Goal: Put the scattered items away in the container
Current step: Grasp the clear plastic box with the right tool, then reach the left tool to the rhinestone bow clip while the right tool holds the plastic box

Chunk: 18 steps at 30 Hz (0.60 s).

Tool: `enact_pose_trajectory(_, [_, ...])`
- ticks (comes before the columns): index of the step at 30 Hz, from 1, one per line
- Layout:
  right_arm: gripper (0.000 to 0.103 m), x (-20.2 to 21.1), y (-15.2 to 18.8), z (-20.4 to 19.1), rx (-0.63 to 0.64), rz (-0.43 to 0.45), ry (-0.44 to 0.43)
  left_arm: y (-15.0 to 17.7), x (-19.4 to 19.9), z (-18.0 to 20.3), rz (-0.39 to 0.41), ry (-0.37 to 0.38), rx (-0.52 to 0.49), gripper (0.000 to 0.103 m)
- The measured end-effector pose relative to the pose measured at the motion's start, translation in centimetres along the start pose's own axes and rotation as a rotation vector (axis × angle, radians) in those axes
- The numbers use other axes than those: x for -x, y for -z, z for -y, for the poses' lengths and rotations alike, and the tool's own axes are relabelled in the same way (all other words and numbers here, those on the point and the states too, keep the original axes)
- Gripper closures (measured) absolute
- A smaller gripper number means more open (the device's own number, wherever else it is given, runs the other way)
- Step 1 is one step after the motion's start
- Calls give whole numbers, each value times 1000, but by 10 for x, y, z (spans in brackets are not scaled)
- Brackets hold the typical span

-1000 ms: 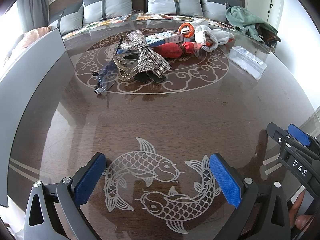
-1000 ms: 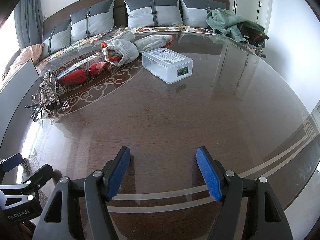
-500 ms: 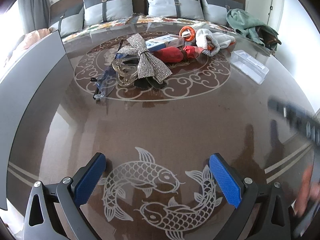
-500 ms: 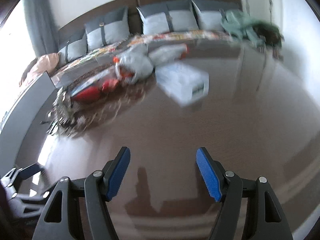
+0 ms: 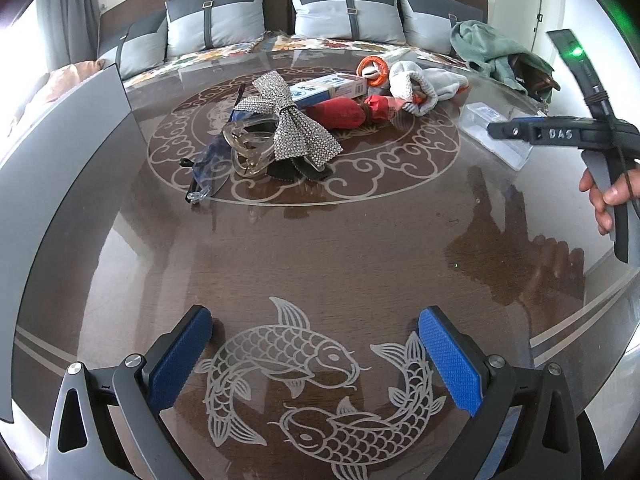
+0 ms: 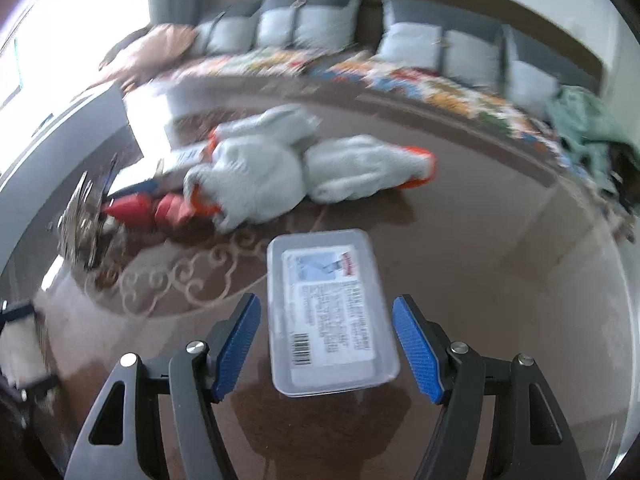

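A clear lidded plastic container (image 6: 328, 312) with a printed label lies on the dark round table, between the open jaws of my right gripper (image 6: 326, 348), which hovers above it. It also shows in the left wrist view (image 5: 496, 136). The scattered items lie mid-table: a sparkly silver bow (image 5: 292, 128), a clear hair claw (image 5: 248, 148), blue-tinted glasses (image 5: 208, 172), a red pouch (image 5: 340, 110), a blue-white box (image 5: 328, 88), an orange ring (image 5: 373, 68) and white gloves (image 5: 424, 84). The gloves (image 6: 280, 176) lie just beyond the container. My left gripper (image 5: 316, 356) is open and empty over the fish engraving.
A grey panel (image 5: 60, 152) stands along the table's left edge. A sofa with grey cushions (image 5: 344, 12) runs behind the table. A green cloth (image 5: 492, 52) lies at the far right.
My right gripper has swung forward and left over the table, and its open jaws now straddle the container. The left gripper has held still.
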State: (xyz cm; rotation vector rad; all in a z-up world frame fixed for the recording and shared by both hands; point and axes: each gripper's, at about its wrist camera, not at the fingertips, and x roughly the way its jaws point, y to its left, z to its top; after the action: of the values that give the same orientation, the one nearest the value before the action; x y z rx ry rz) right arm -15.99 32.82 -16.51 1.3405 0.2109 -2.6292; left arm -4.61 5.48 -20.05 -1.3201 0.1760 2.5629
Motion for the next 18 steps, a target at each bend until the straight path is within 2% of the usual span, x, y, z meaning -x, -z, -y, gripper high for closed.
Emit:
enact_pose_trajectory(2, [33,-10,0,-2,25,-41,18,-1,-1,0,1,1,0,0])
enact_pose_trajectory(4, [38,-13,3,-2,19,-59,49,-2,-1,0,2,1,0,0])
enact_pose_trajectory(10, [40,9,29,-15,-44,-14,50,-5,-3,-1,3,1,-1,0])
enact_pose_trajectory(18, [40,55,105,-50,-132,57,147,-9,-5,-1,-22,-2,0,0])
